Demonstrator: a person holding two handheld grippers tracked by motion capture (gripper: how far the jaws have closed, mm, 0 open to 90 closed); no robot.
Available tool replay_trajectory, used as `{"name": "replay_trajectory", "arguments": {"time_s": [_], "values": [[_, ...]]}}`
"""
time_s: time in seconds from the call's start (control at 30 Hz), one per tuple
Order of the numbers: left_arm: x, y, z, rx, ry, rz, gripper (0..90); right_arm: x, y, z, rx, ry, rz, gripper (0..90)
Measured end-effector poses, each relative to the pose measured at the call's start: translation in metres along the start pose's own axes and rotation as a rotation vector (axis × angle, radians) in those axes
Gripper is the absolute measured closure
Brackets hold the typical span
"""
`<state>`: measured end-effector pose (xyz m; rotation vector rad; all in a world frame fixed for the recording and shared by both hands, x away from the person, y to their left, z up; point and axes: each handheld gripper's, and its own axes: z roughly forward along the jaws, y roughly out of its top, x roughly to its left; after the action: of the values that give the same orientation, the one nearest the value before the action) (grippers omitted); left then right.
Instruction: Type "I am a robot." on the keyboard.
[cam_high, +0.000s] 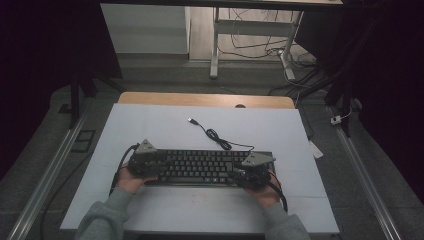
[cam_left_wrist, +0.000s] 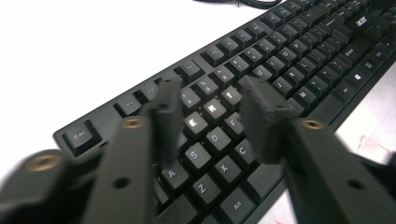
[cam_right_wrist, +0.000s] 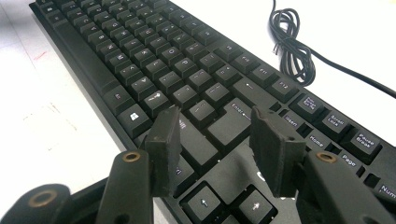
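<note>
The keyboard (cam_high: 202, 166) looks like matt black plastic, its keycaps smooth with pale printed legends (cam_left_wrist: 212, 107); its cable (cam_right_wrist: 292, 49) has a smooth, slightly glossy black sheath; the surface (cam_high: 165, 125) carries a matt white sheet, faintly scuffed near the keyboard's front edge, over a light wood-look top (cam_high: 200, 98); the left gripper (cam_left_wrist: 212, 121) and right gripper (cam_right_wrist: 215, 140) have matt black plastic jaws with a grainy texture and brass-coloured metal bushings (cam_right_wrist: 131, 156); the person's sleeves (cam_high: 102, 217) are soft grey cloth.
</note>
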<state>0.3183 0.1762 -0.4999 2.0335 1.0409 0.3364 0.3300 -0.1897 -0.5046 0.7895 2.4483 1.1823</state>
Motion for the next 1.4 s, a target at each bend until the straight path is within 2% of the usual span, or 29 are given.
{"name": "replay_trajectory", "arguments": {"time_s": [0.13,0.27,0.8,1.13,1.4], "values": [[-0.003,0.001,0.007,0.016,-0.003,0.026,80.2,0.0,0.0,0.0,-0.001,0.0,0.001,53.2],[-0.006,0.003,0.013,0.026,-0.007,0.037,88.4,0.0,0.0,0.0,0.002,-0.002,0.002,53.2],[-0.008,0.002,0.037,0.07,-0.003,0.037,88.7,0.0,0.0,0.0,0.001,-0.003,0.001,53.2],[-0.007,0.002,0.041,0.082,0.013,0.031,88.6,0.0,0.0,-0.001,-0.003,-0.004,-0.001,53.1],[-0.005,0.001,0.043,0.089,0.009,0.02,88.8,0.0,0.0,-0.001,-0.003,-0.004,-0.002,53.1]]}}
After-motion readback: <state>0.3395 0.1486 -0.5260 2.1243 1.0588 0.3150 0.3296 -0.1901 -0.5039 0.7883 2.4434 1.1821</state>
